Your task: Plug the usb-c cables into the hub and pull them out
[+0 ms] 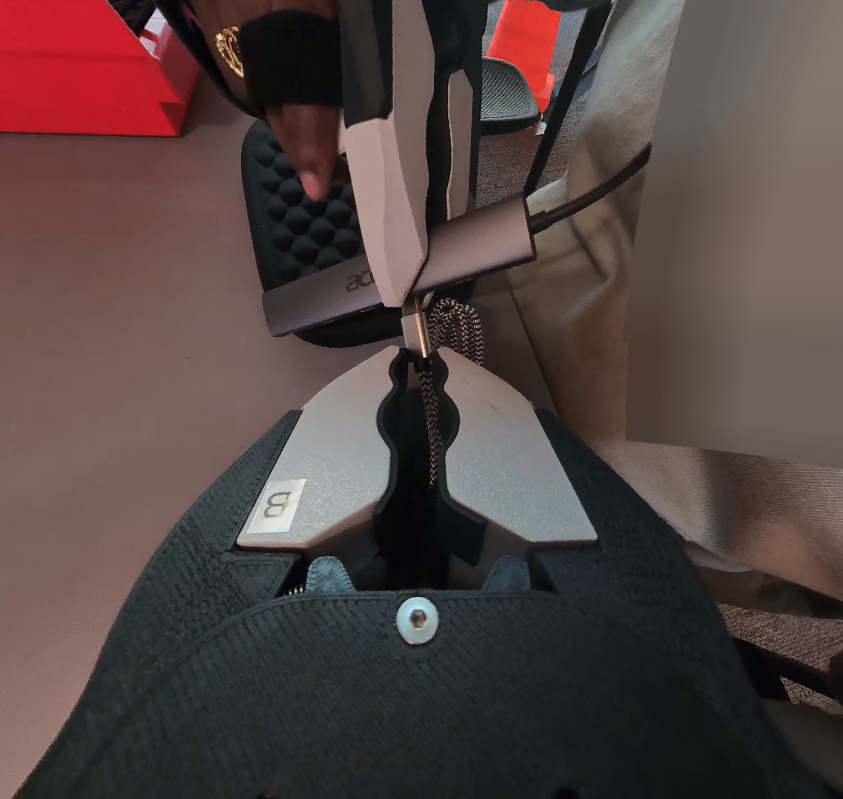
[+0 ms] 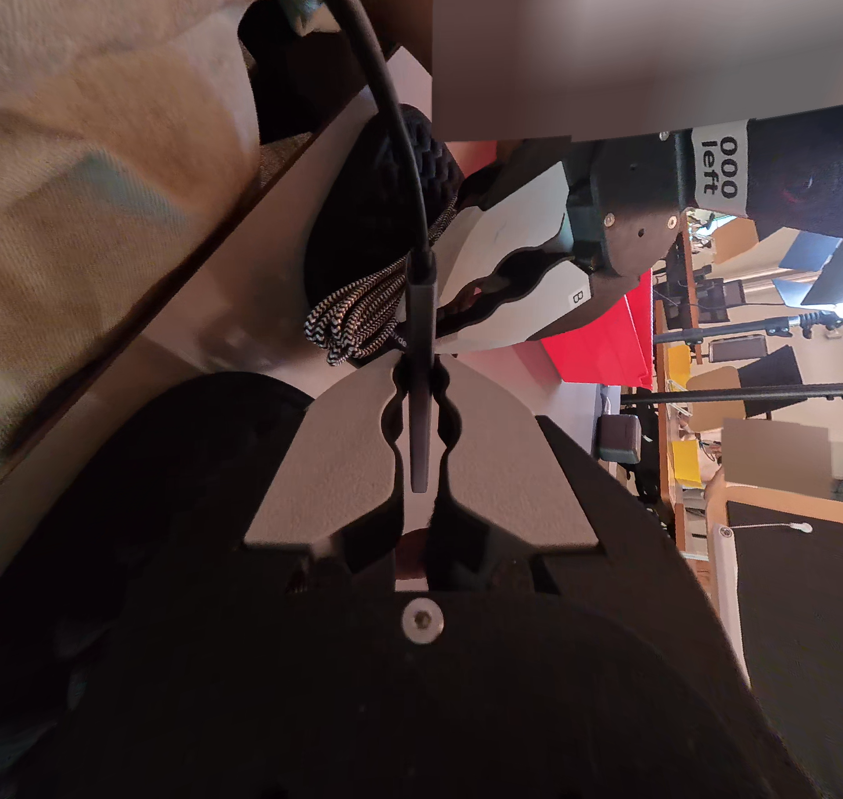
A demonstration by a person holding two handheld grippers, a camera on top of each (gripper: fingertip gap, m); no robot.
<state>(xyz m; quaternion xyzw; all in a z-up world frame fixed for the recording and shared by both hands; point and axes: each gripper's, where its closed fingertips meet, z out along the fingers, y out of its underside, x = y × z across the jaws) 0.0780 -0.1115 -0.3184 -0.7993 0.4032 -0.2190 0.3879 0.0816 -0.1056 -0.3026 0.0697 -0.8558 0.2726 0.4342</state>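
Pinching the silver metal USB-C plug [image 1: 414, 331] of the black-and-white braided cable [image 1: 432, 417] between my left gripper [image 1: 417, 355] fingertips, jaws closed on it just behind the tip. Plug tip meets the lower edge of the flat grey aluminium hub [image 1: 479, 248]; how deep it sits I cannot tell. My right gripper [image 2: 420, 382] is closed on the hub's flat faces, coming down from above in the left view, hub held clear of the pale grey tabletop [image 1: 114, 298]. Black quilted pad [image 1: 310, 225] just behind the hub. Red box [image 1: 77, 56] well apart, far left. Loose braided coils [image 2: 360, 316] hang beside the hub. The hub's own black lead [image 2: 392, 106] arcs away.
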